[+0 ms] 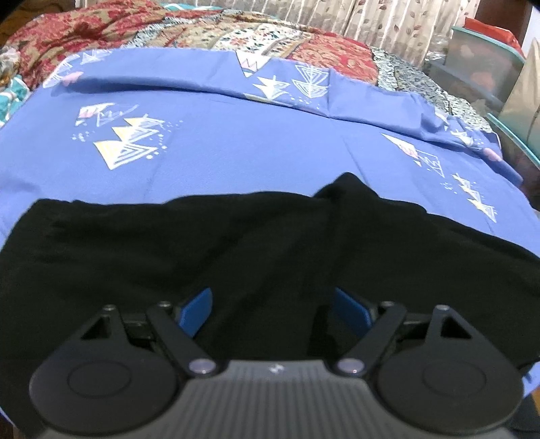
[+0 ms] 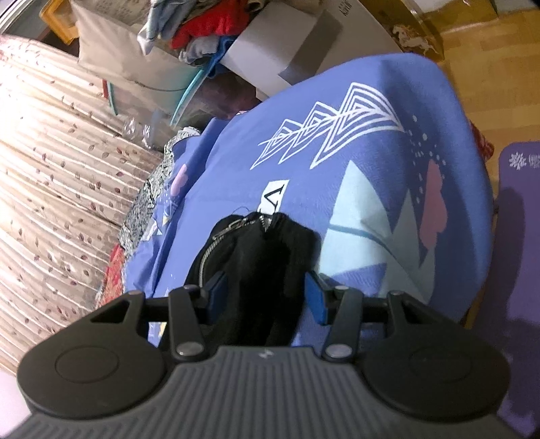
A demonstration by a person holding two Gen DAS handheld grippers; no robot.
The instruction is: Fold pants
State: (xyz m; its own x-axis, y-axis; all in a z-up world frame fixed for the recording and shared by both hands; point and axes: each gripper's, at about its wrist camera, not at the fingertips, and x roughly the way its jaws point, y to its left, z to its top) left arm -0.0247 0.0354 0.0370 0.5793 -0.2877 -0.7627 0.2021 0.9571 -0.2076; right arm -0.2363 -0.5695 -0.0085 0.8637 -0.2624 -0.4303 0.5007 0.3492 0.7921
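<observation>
- Left wrist view: nearest the camera, your left gripper (image 1: 271, 310) points down over the black pants (image 1: 202, 250). Its jaws stand wide, with a raised ridge of black cloth running up between the blue pads (image 1: 197, 312). The pads do not appear to press that cloth, so treat this gripper as open and not yet holding.
- Left wrist view: the pants lie spread across the near part of the bed, on the blue bedsheet (image 1: 236, 141). One dark corner peaks upward at the far edge, right of centre. Judge this as a bunched spot that will need smoothing before a crease is set.
- Left wrist view: beyond the sheet lie a patterned red quilt (image 1: 320, 50) and a curtain (image 1: 388, 23). Both are well apart from the garment.
- Right wrist view: nearest the camera, your right gripper (image 2: 266, 297) is rolled sideways over the corner of the bed. A gathered bundle of the pants fills the gap between its jaws, with a metal zipper (image 2: 216, 243) showing at the far end. The left pad meets the cloth; at the right pad contact is too close to call, so you cannot tell whether the grip is made.
- Right wrist view: this end seems gathered so that you can carry it over the spread portion.
</observation>
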